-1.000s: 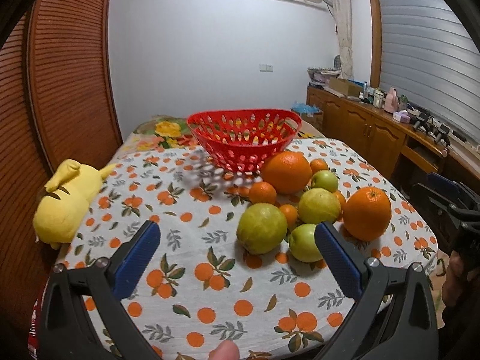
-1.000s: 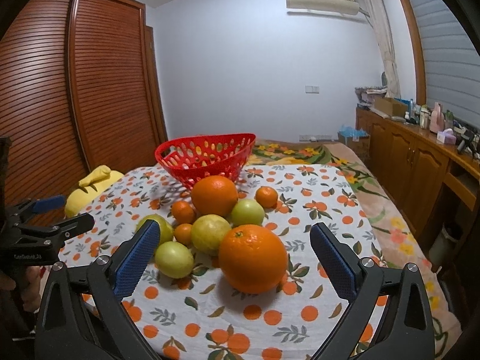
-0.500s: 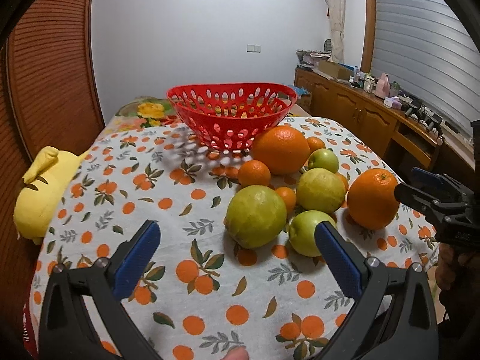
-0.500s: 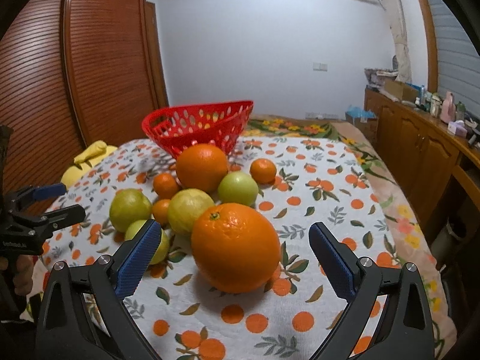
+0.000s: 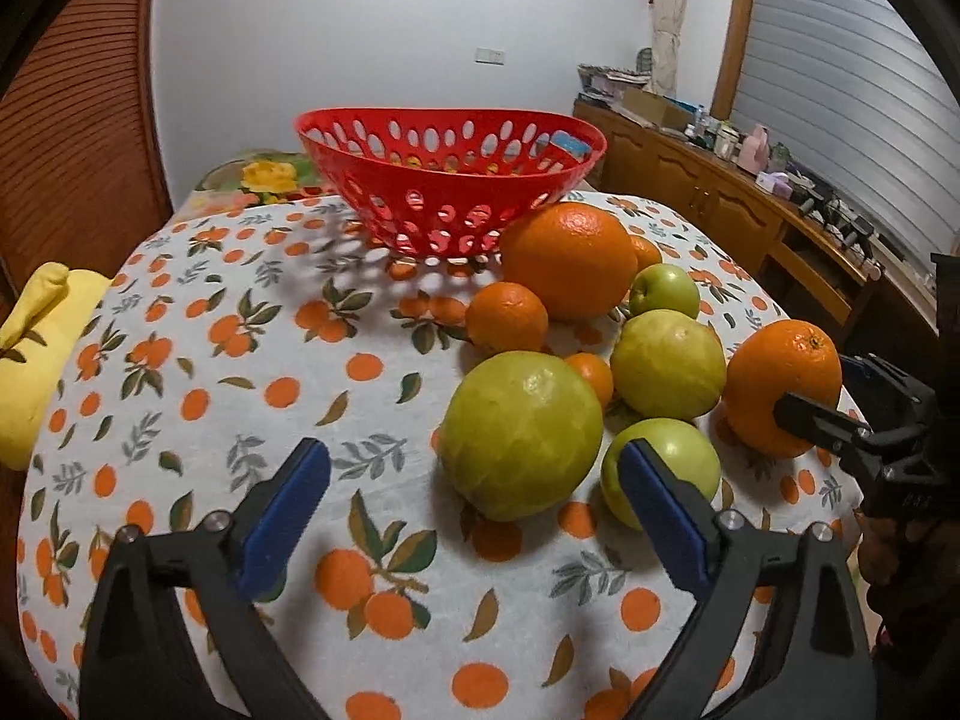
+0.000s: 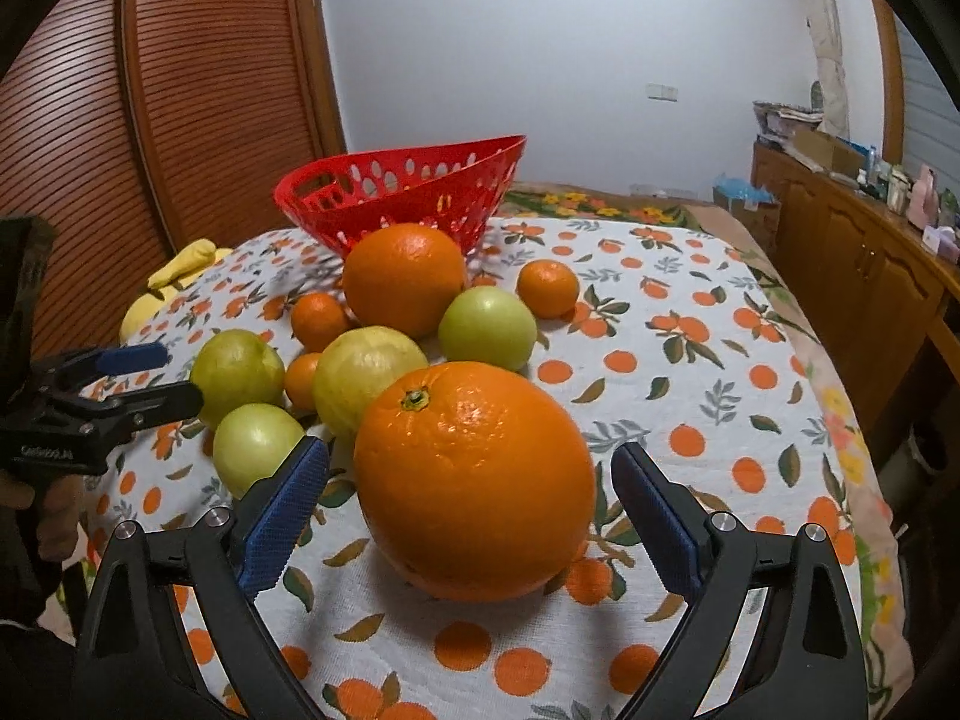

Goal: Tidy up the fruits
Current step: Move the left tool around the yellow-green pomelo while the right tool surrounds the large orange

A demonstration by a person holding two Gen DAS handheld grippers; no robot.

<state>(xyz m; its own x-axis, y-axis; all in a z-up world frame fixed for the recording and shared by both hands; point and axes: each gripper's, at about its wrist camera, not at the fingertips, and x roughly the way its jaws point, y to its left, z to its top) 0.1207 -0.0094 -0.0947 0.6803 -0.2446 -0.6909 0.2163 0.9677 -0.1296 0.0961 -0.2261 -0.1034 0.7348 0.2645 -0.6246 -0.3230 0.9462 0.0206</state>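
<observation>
Fruit lies in a loose cluster on a tablecloth [image 5: 372,480] printed with oranges and leaves, and we go through the left wrist view first. Our left gripper [image 5: 474,486] hangs low over the cloth, its blue-padded fingers [image 5: 288,504] spread wide; they have just been closing a little, and nothing is pinched. The big yellow-green fruit [image 5: 521,435] sits ahead between the two fingers' lines, untouched, with a green apple [image 5: 678,462] partly hidden behind the right-hand finger. Behind these lie a second yellow-green fruit [image 5: 667,363], a large orange [image 5: 569,260], a small mandarin [image 5: 507,318] and another green apple [image 5: 665,290]. A red basket [image 5: 450,192] with oval holes stands at the far end of the cluster, just behind the large orange. At the right edge our right gripper [image 5: 834,396] reaches around a second large orange [image 5: 774,378]. A yellow plush toy [image 5: 30,360] lies off the cloth's left side. In the right wrist view, the right gripper [image 6: 471,498] has its fingers spread to either side of that orange [image 6: 474,480]; they have just been closing slightly, and small gaps still show on both sides, so the orange rests free on the cloth. The basket [image 6: 408,192] stands behind the fruit, and the left gripper [image 6: 162,378] shows at the left edge, near a yellow-green fruit [image 6: 237,372].
</observation>
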